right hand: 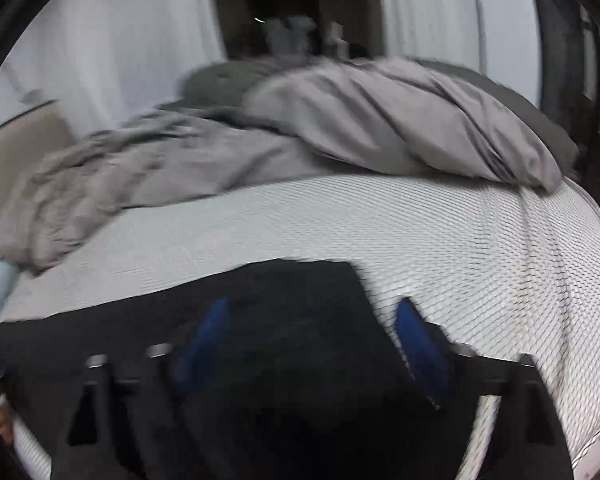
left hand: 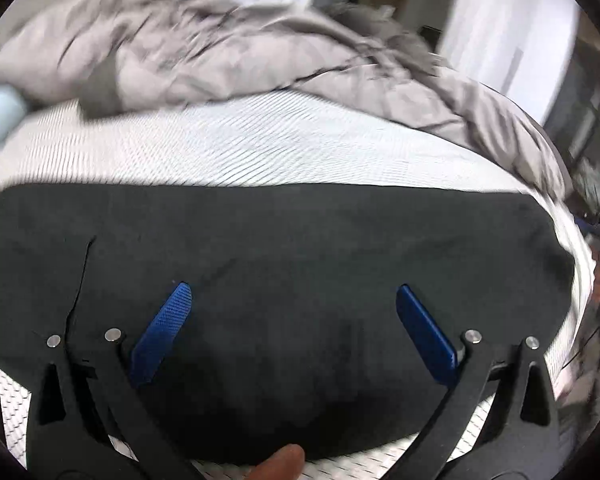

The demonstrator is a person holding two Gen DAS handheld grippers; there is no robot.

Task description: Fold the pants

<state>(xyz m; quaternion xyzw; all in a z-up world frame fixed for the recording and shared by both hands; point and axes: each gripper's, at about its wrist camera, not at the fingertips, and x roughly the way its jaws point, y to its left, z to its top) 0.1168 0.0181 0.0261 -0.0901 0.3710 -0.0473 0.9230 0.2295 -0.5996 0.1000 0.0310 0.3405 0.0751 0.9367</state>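
Observation:
Black pants (left hand: 284, 248) lie flat in a wide band across the white patterned mattress (left hand: 260, 144). My left gripper (left hand: 294, 294) hovers over their near part, jaws wide apart, blue pads (left hand: 164, 332) clear of the cloth. In the right wrist view the pants (right hand: 292, 292) end in a squared edge on the mattress (right hand: 440, 232). My right gripper (right hand: 314, 312) stands open above that end, one blue pad (right hand: 206, 336) over the cloth and the other over the mattress just past the edge. Nothing is held by either. That view is blurred.
A crumpled grey duvet (left hand: 228, 56) is heaped along the far side of the bed, grey duvet (right hand: 380, 120) also filling the back of the right wrist view. A fingertip (left hand: 280, 462) shows at the bottom edge. White curtains (right hand: 112, 48) hang behind.

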